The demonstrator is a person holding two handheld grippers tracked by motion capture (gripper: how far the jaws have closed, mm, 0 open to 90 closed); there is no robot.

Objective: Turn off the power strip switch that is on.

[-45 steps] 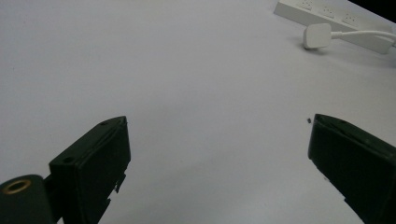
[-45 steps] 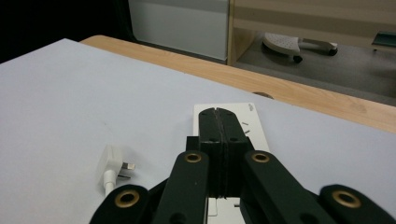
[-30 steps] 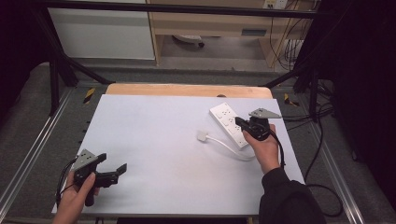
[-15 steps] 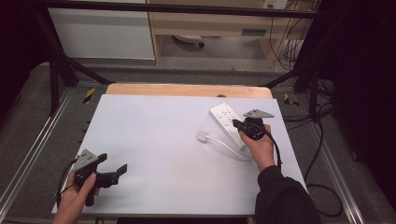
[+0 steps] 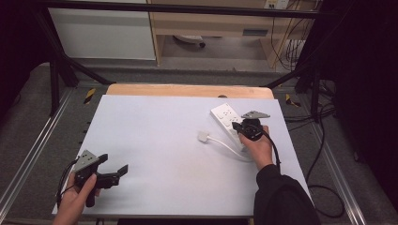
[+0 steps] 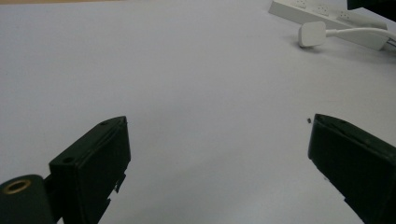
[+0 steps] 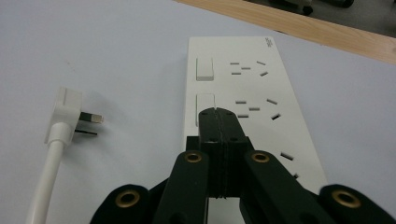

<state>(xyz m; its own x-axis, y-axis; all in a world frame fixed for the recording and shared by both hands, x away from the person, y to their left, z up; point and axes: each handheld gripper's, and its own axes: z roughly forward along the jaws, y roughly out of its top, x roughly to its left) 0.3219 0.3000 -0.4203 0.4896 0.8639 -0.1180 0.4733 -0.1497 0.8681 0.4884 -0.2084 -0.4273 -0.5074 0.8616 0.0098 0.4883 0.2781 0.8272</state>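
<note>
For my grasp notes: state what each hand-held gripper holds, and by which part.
Nothing is held. The right hand-held gripper is shut with nothing between its jaws, tip over a switch on the power strip. The left hand-held gripper is open over bare table.

Small print on the power strip's [image 7: 243, 93] far corner — too tiny to read.

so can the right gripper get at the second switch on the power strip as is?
Probably yes. The right gripper, jaws shut, points at the second rocker switch on the power strip; nothing lies between. The plug lies off to the side.
</note>
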